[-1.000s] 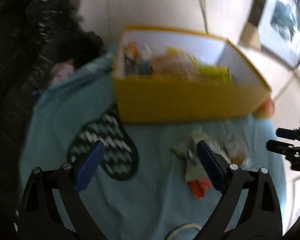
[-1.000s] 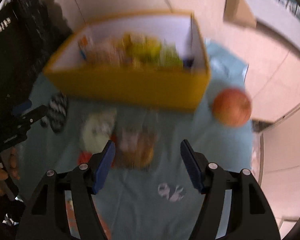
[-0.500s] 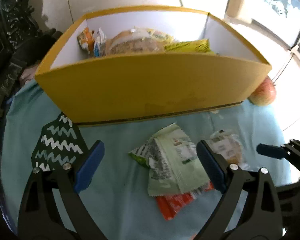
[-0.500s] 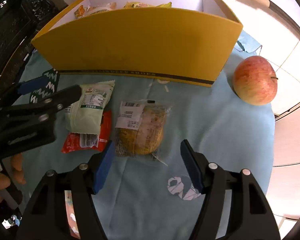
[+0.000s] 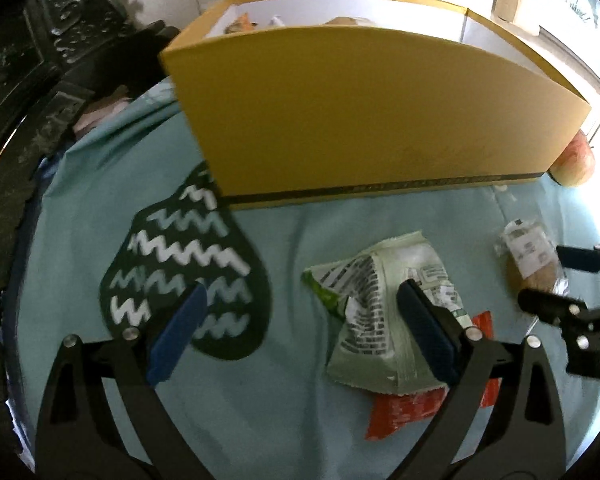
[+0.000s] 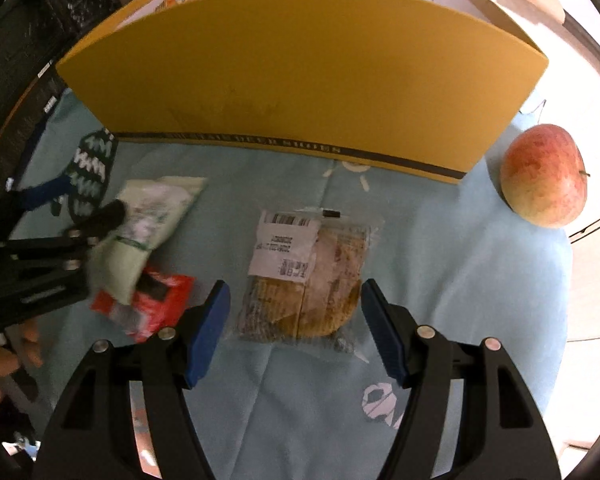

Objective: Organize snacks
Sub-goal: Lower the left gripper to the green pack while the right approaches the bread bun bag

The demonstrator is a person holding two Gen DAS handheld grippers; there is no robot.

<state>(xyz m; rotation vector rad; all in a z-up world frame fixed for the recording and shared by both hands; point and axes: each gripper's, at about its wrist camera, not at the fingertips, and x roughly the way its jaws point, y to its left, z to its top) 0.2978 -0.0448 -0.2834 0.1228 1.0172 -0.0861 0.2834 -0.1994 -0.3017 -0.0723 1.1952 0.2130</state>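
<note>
A yellow box [image 5: 364,120] holding several snacks stands at the back of a teal cloth; it also shows in the right wrist view [image 6: 300,80]. A pale green snack packet [image 5: 380,312] lies on a red packet [image 5: 412,408] in front of it. My left gripper [image 5: 300,336] is open, its right finger over the green packet [image 6: 152,216]. A clear-wrapped bread [image 6: 308,276] with a white label lies between the open fingers of my right gripper [image 6: 296,332]. The bread also shows at the right of the left wrist view [image 5: 532,256].
A red-yellow apple [image 6: 544,176] sits right of the box. A dark zigzag patch [image 5: 188,264] is printed on the teal cloth [image 6: 460,280]. A dark ornate surface [image 5: 28,60] lies to the left. The cloth's edge drops off at the right.
Both grippers have come down and forward toward the cloth. The left gripper has shifted left, so the green packet now lies under its right finger. The bread now sits between the right fingers.
</note>
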